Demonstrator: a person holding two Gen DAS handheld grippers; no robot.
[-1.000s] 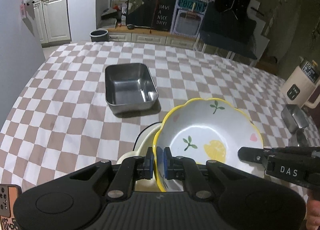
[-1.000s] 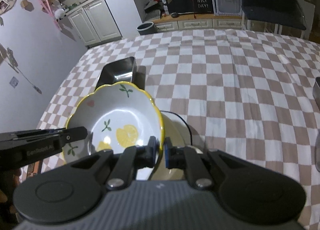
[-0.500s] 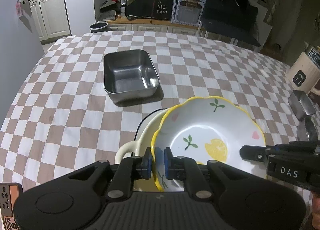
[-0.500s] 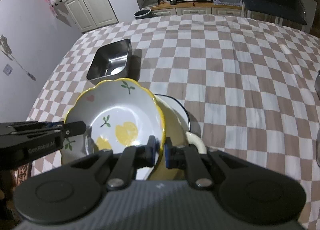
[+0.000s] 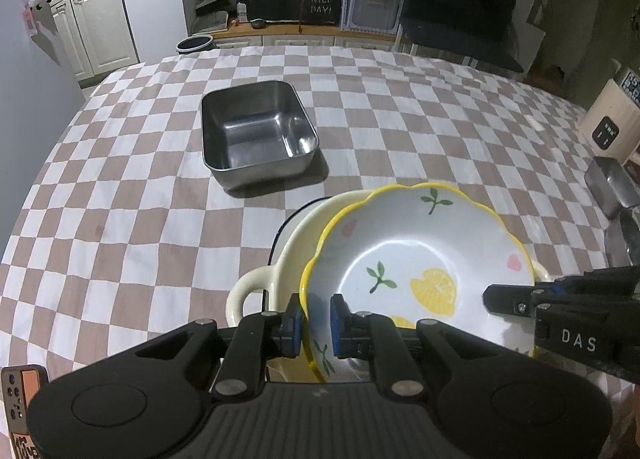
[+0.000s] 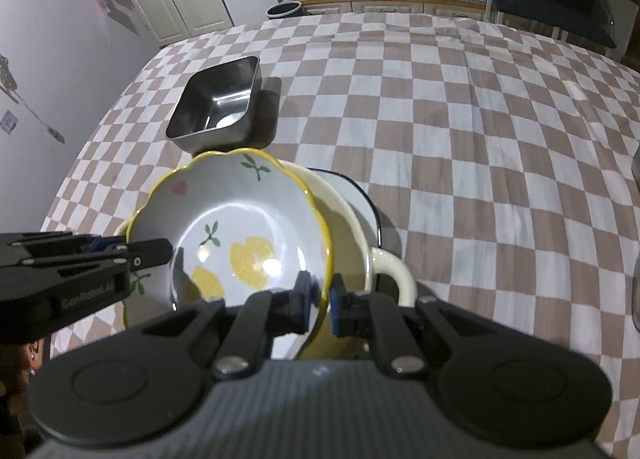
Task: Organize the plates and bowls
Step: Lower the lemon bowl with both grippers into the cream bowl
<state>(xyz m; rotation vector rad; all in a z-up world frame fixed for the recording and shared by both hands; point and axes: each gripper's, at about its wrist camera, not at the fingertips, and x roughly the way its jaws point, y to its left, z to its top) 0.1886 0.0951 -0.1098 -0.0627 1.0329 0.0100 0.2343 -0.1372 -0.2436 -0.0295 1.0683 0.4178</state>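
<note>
1. Now we read "DAS" on our right gripper (image 5: 486, 299), "HAVE A NICE DAY!" behind.
2. Both jaws, left gripper (image 5: 316, 325) too, pinch the lemon bowl (image 5: 416, 255), sunk closer to the cream dish (image 5: 288, 247).

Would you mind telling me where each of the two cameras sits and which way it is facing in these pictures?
Left wrist view: sits on the left gripper, looking down along its fingers at the lemon bowl, whose rim it pinches; the right gripper enters from the right.
Right wrist view: sits on the right gripper, clamping the same bowl's opposite rim; the left gripper enters from the left.
Shared: the bowl, the cream handled dish under it, the steel tray and the checked tablecloth.
</note>
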